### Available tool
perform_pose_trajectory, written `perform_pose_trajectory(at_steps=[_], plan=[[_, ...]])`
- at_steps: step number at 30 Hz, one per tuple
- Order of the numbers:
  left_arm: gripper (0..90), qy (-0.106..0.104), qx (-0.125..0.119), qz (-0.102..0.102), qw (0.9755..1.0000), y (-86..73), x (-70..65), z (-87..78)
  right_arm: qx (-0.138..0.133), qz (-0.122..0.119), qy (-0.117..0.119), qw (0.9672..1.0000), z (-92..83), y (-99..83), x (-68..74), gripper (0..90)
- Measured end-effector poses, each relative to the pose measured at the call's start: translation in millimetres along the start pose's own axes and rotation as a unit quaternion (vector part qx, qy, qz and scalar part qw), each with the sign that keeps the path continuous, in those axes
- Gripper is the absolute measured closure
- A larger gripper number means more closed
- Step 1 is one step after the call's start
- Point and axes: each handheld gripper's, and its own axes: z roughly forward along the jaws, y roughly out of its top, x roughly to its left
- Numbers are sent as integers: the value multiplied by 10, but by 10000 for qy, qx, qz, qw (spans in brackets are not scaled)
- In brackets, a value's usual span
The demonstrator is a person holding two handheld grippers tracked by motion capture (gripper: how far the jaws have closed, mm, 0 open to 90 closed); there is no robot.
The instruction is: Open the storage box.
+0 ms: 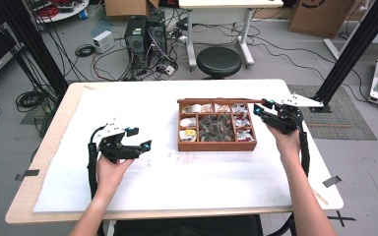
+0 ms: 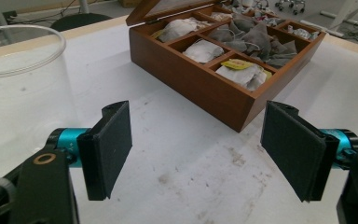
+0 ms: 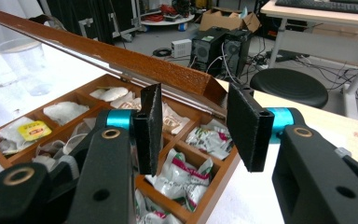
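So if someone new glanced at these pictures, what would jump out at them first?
Probably the wooden tea box in the middle of the white table, its compartments packed with tea bags and its lid half raised. The right tool is at the lid's corner, jaws either side of the edge, apparently lifting it. The left tool hangs wide open over the table, with a clear plastic cup beside it.

Clear plastic cup [image 2: 21, 70] on the white table [image 1: 202, 182]; black stool [image 1: 219, 61] beyond.
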Motion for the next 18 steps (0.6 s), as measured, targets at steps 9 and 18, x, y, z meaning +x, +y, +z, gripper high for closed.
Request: perform_pose_trajectory(at_steps=[9, 18], plan=[[247, -374, -94, -240, 9990, 100, -55, 92, -177, 127, 41, 9998, 63, 80, -64, 572], [247, -574, -82, -131, 9982, 280, -120, 189, -167, 192, 12, 9997, 135, 153, -110, 575]])
